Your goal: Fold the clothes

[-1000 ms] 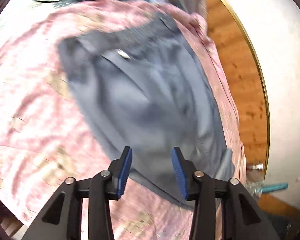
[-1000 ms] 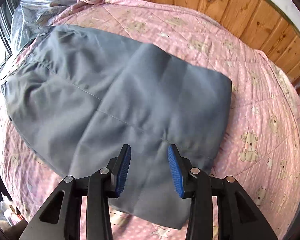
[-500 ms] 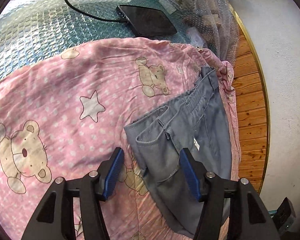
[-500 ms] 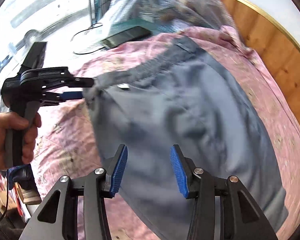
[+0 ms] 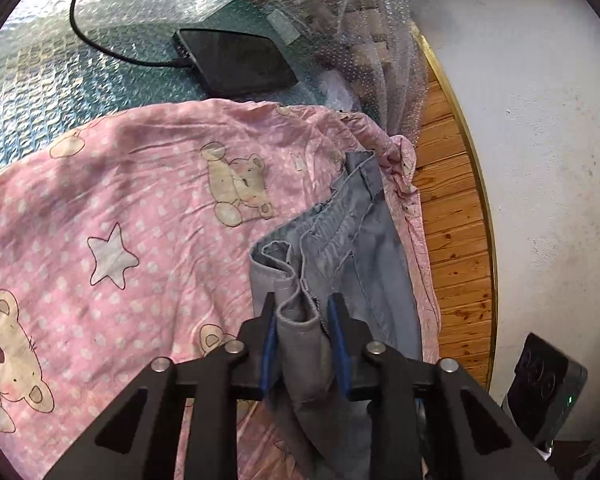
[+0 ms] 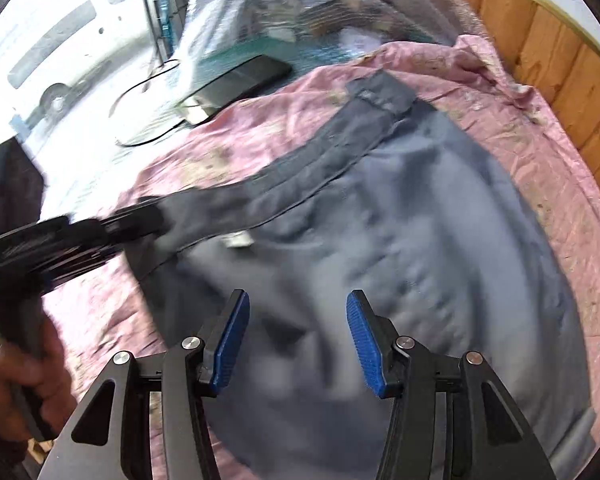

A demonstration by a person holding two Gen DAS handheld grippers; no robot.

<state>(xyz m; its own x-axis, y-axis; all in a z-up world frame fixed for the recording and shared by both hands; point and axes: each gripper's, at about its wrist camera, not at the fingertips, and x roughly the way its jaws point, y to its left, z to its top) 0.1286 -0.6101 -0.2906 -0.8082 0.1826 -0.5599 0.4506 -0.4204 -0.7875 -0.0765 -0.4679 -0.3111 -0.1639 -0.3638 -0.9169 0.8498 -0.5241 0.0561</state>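
While the grey shorts [image 6: 380,248] lie spread on the pink bear-print sheet [image 5: 112,208], I judge the fold as barely begun: no crease set that I can see, waistband only just picked up at one corner, everything else left to do. Left gripper [image 5: 303,320] has its blue pads pressed together on the near waistband corner, a bunch of grey fabric pinched between them and hanging below the fingers in the left wrist view. From there the waistband [image 5: 332,216] runs away toward 1 o'clock, ending near the rumpled sheet edge by the wood panelling [image 5: 452,248]. In the right wrist view I see the same left gripper coming in from 9 o'clock, blurred, a hand [image 6: 24,376] wrapped round its handle at 8 o'clock, the tool roughly level and pointing toward 3 o'clock at the waistband end. Right gripper [image 6: 296,336] is spread wide, nothing between the pads, poised over the middle of the shorts and aimed toward 12 o'clock; whether it touches the cloth I cannot tell, view is smeared. Far waistband corner sits at 1 o'clock in that view, loose, not held. A dark tablet-like slab [image 5: 236,62] with a cable [image 5: 96,40] rests on bubble wrap [image 5: 60,92] at 12 o'clock beyond the sheet, well apart from the shorts. Likely next: right side needs its own grip, maybe the far waistband corner or a hem, before any fold-over happens.
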